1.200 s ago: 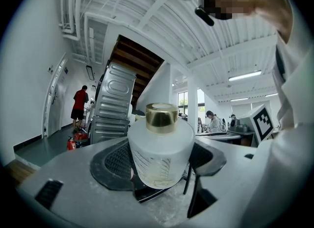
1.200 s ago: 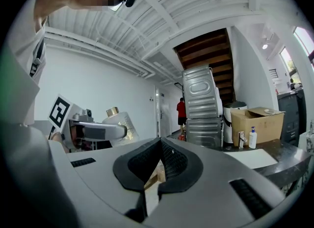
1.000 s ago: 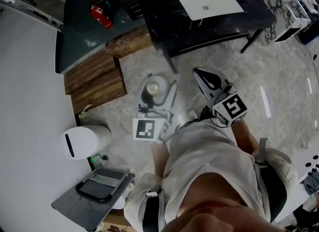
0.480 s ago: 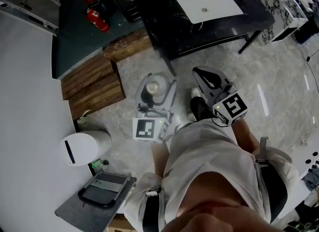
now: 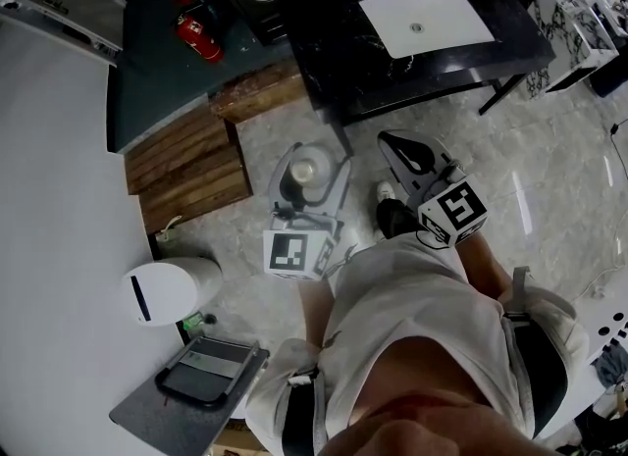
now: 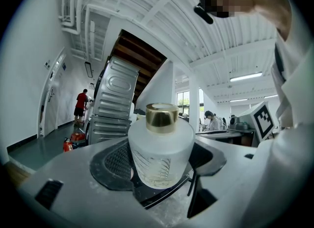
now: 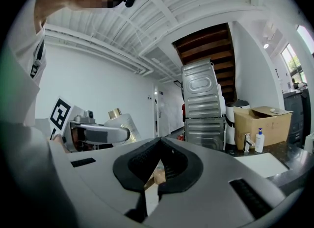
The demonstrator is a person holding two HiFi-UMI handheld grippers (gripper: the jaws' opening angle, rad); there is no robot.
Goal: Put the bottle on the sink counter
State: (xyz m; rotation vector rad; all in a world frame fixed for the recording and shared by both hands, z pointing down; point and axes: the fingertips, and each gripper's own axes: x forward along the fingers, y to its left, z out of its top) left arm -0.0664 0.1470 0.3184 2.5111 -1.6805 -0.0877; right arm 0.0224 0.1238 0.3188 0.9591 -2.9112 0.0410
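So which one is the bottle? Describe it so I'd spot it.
Start at the black sink counter; in front of it, over the marble floor, the left gripper holds a squat frosted-white bottle in its jaws. Its shiny gold cap sets it apart from the empty right gripper beside it.

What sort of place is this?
Probably an open-plan lab or workshop hall: a freestanding sink counter on a marble floor, red fire extinguishers, exposed ceiling pipes.

Bottle (image 6: 161, 146): frosted white, round, gold cap, upright, clamped between left gripper (image 6: 159, 173) jaws. Sink counter (image 5: 518, 40): dark top, white rectangular basin, well apart from bottle.
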